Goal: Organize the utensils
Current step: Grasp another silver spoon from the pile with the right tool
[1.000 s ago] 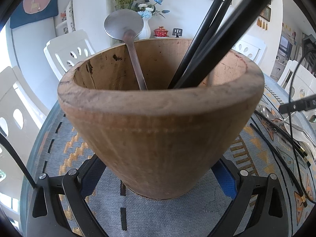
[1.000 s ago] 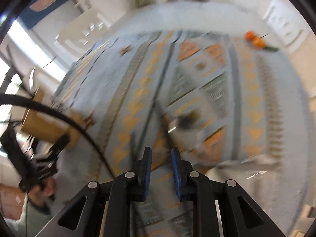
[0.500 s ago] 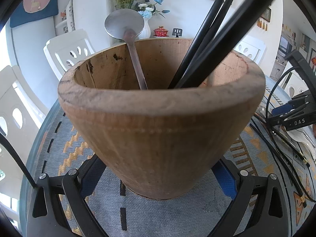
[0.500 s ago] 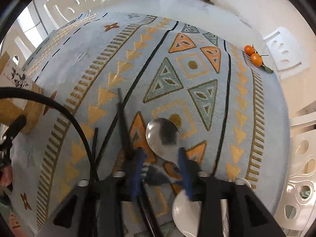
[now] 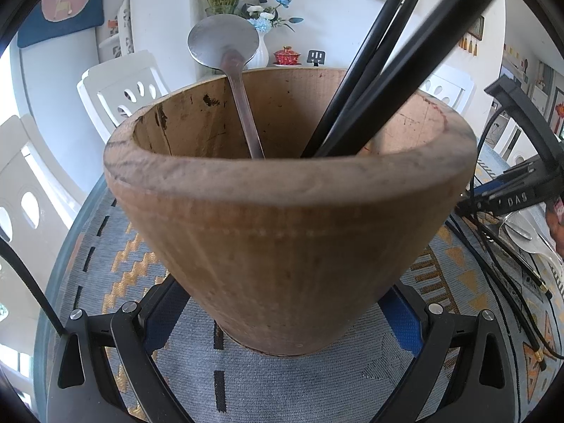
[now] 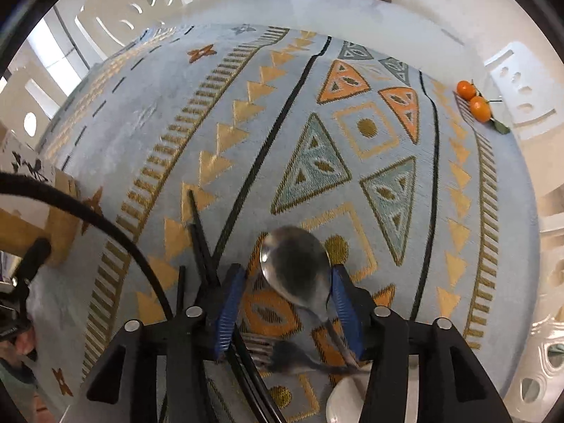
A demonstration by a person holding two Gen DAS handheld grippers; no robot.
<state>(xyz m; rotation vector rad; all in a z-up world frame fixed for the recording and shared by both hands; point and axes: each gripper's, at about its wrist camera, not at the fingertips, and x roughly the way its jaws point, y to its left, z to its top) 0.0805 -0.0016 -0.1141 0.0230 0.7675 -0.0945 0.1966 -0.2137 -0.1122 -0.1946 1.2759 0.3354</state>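
The right gripper pointed steeply down, jaws closing around a spoon, seemingly not yet gripping.

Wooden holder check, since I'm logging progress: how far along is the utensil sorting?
Done: one spoon and black chopsticks stand in the wooden holder, braced by the left gripper. In hand: right gripper closing around a second spoon. Left: fork and chopsticks on the cloth.
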